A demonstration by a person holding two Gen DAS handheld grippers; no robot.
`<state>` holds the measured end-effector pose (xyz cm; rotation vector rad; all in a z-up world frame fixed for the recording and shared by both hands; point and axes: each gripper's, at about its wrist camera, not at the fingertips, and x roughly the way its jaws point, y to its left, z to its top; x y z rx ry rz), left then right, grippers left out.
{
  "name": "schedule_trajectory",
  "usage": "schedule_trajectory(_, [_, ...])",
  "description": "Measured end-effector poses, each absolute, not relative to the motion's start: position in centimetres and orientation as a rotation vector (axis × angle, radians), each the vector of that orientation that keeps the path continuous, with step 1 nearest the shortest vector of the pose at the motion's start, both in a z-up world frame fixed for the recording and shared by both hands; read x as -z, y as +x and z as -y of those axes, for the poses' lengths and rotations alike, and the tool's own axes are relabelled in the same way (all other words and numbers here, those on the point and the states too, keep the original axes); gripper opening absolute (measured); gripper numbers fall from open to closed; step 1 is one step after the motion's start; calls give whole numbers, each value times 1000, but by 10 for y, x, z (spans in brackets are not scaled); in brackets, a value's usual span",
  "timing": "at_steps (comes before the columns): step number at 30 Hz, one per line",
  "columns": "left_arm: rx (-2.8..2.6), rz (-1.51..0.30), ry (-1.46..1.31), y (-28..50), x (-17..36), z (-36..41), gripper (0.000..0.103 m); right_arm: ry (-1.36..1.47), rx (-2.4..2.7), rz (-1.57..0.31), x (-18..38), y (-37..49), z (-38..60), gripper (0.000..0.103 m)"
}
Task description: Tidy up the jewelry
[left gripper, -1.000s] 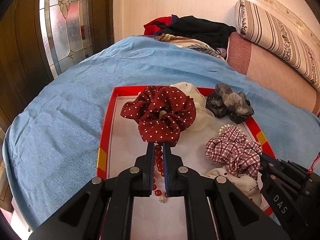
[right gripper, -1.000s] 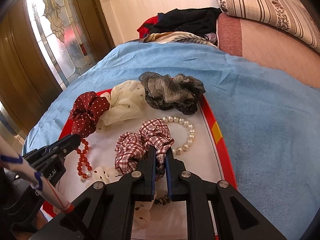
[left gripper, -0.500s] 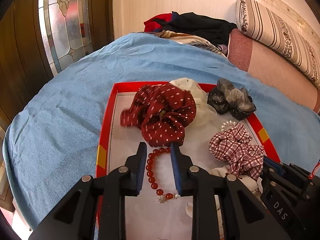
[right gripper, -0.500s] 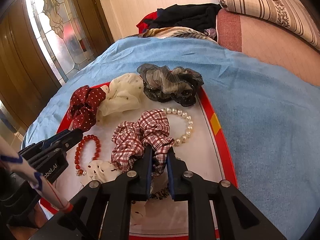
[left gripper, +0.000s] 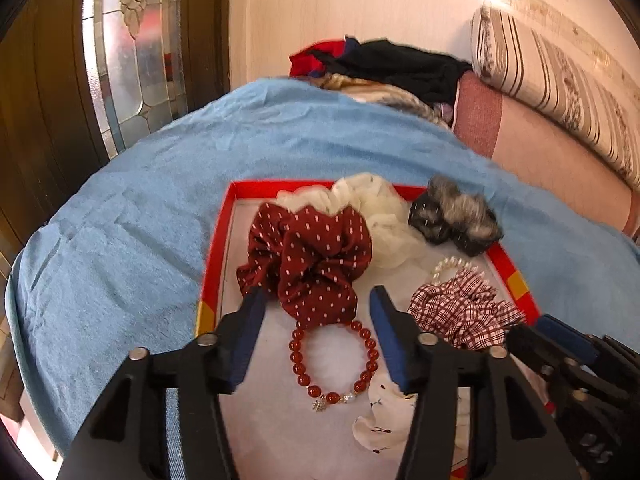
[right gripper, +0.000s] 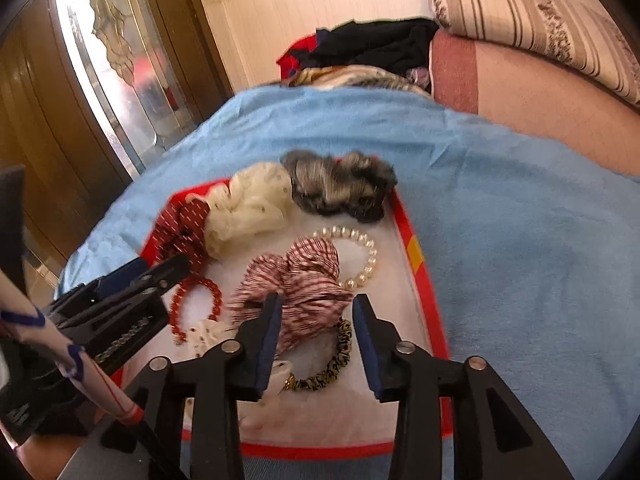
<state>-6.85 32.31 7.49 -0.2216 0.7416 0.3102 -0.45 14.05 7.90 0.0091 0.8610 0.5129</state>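
Observation:
A red-rimmed white tray [left gripper: 214, 264] [right gripper: 416, 264] lies on a blue blanket. In it are a red bead bracelet [left gripper: 334, 360] [right gripper: 196, 304], a dark red dotted scrunchie [left gripper: 312, 256] [right gripper: 182, 228], a cream scrunchie [left gripper: 372, 208] [right gripper: 248, 204], a grey-black scrunchie [left gripper: 456, 216] [right gripper: 340, 184], a pearl bracelet [left gripper: 448, 266] [right gripper: 360, 256], a red plaid scrunchie [left gripper: 460, 312] [right gripper: 304, 280], a leopard hair tie [right gripper: 332, 364] and a white floral scrunchie [left gripper: 384, 412]. My left gripper [left gripper: 318, 300] is open, its jaws either side of the bead bracelet. My right gripper [right gripper: 316, 308] is open around the plaid scrunchie's near end.
The blue blanket [left gripper: 120, 240] [right gripper: 520, 240] covers the bed around the tray. A pile of clothes [left gripper: 384, 68] [right gripper: 368, 52] lies at the far end. A striped bolster [left gripper: 560, 80] and pink bedding lie at the right. A glazed wooden door [left gripper: 120, 60] stands at the left.
Both grippers have opened. The left let go of the bead bracelet, which now lies spread as a ring in the tray. The right let go of the plaid scrunchie and pulled back.

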Motion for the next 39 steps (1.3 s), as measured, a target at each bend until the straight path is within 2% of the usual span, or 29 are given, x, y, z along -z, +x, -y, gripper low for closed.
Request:
schedule_trajectory(2, [-308,-694,-239,-78,-85,-324,59,14,-519,-833,-95,-12,-132,48])
schedule_trajectory(4, [-319,-649,-248,-89,-95,-325,73,16,-513,-794,-112,-22,-122,54])
schedule_trajectory(7, [-355,-566,-257,-115,-115,-323,83,8,-515,-734,-140,-46,-104,64])
schedule_trajectory(12, [-391,-513,-288,-173,-148,-306,93,-88,-524,-624,-179,-103,-77,82])
schedule_trajectory(16, [-388,-454,-241,-224,-178,-275,103,-130,-539,-578,-198,-144,-55,85])
schedule_trajectory(26, [-444,-434,-100,-319,-237,-203,103,-78,-545,-589,-226,-221,1,94])
schedule_trajectory(31, [-478,-421,-73,-352,-229,-182,103,-103,-486,-618,-215,-249,1,94])
schedule_trajectory(39, [-653,-448,-67,-356,-213,-194,103,-230,-419,-510,-218,-277,-8,94])
